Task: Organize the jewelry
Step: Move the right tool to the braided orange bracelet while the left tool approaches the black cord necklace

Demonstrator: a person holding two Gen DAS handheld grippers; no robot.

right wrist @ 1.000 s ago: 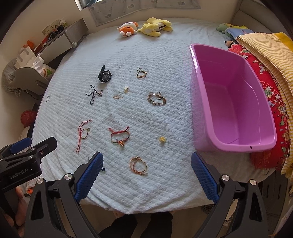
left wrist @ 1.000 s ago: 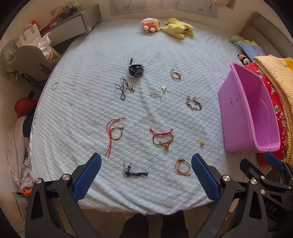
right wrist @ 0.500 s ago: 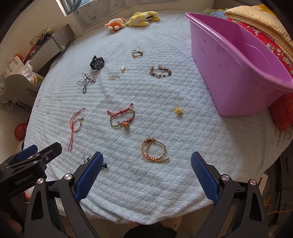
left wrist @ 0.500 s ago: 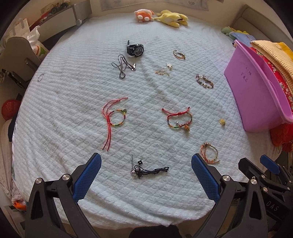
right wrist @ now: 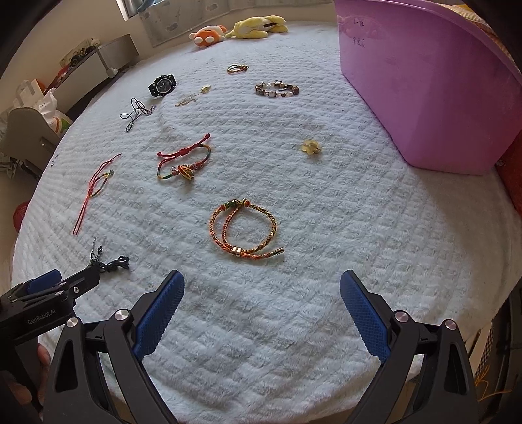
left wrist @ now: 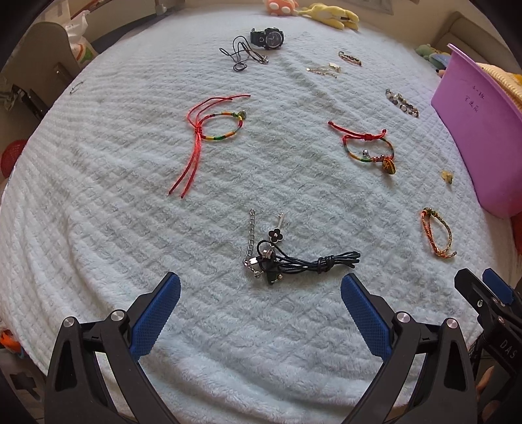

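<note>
Jewelry lies scattered over a pale blue quilted bedspread, and each view centres on a different piece.

From the left wrist, the left tongs hang spread wide and empty just short of a black cord necklace with a silver chain and a black flower charm. Further up lie a red string bracelet with long loose tails and a red cord bracelet with a brown pendant. A black wristwatch sits near the far edge beside a thin black looped cord. A beaded bracelet lies close to the purple plastic tub at the right. The other tool's tip pokes in at the lower right.

From the right wrist, the right tongs are likewise wide apart and hold nothing, facing an orange and gold braided bracelet. This view shows that braid in detail, with its metal end caps, where the left view catches it only at the margin. It also makes out a small yellow flower-shaped charm near the tub, and two plush toys at the head of the bed. The black necklace appears small at the far left, touching nothing, beside the left tool's arm.
</note>
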